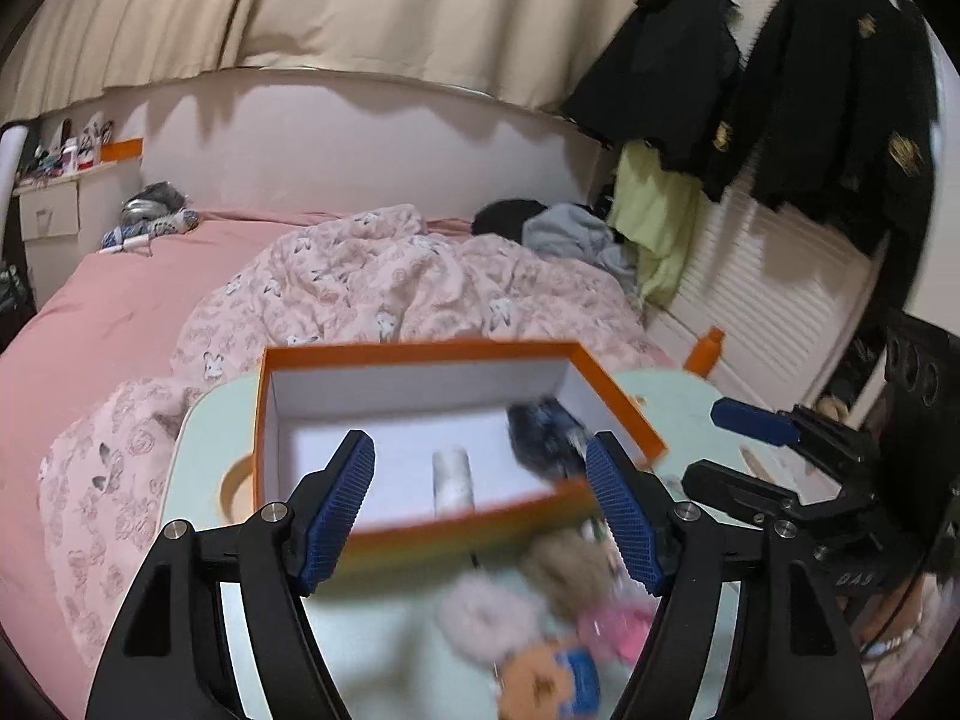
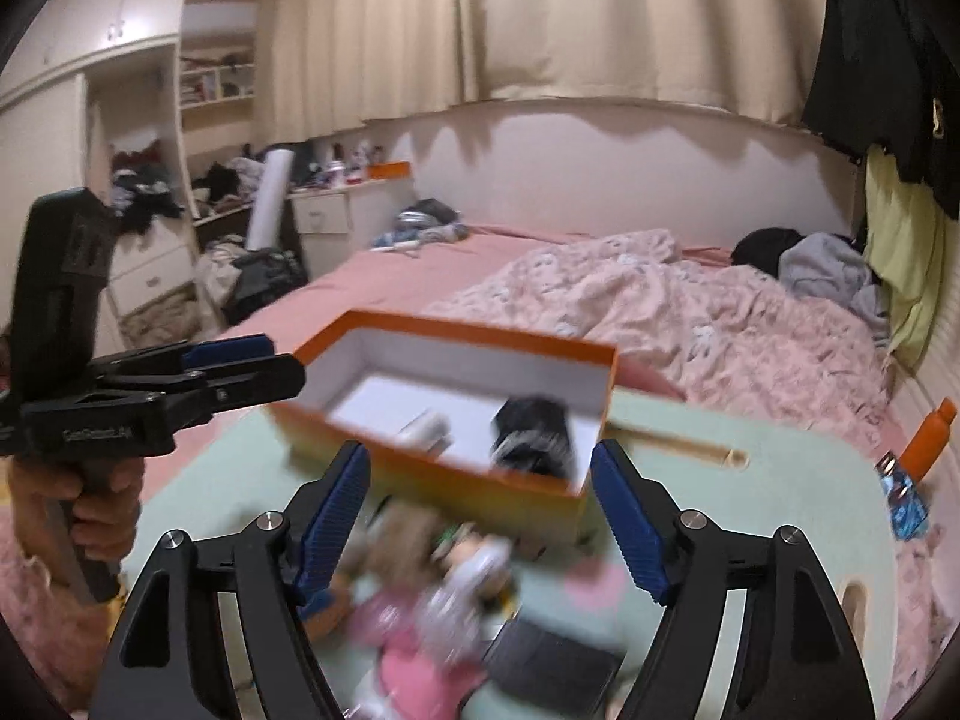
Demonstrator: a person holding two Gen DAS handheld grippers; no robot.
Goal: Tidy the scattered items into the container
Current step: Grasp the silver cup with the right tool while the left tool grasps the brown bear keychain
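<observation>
Both tongs stand spread, pinching nothing. Between and just below the blue pads of the left gripper [image 1: 480,510] lies a blurred heap of small things on the pale green table [image 1: 204,450]: a fluffy pink ring [image 1: 483,615], a beige plush toy [image 1: 567,570] and a pink item [image 1: 618,624] touching one another. Under the right gripper [image 2: 480,516] the same heap shows as a smear of pink and white beside a dark flat object [image 2: 558,654].

Just past both pairs of fingertips sits the orange box [image 1: 414,354], open at the top, its near wall level with the pads. Inside it lie 2 things: a white tube [image 1: 451,477] and a dark fuzzy item [image 1: 543,432] toward the right wall.

Right of the box, beyond the right gripper, an orange bottle [image 2: 930,438] stands at the table's edge. A hand [image 2: 90,498] grips the left tool's handle. Farther off lies the bed [image 1: 120,288] with its rumpled pink quilt [image 1: 372,282], then cream curtains [image 1: 372,6].
</observation>
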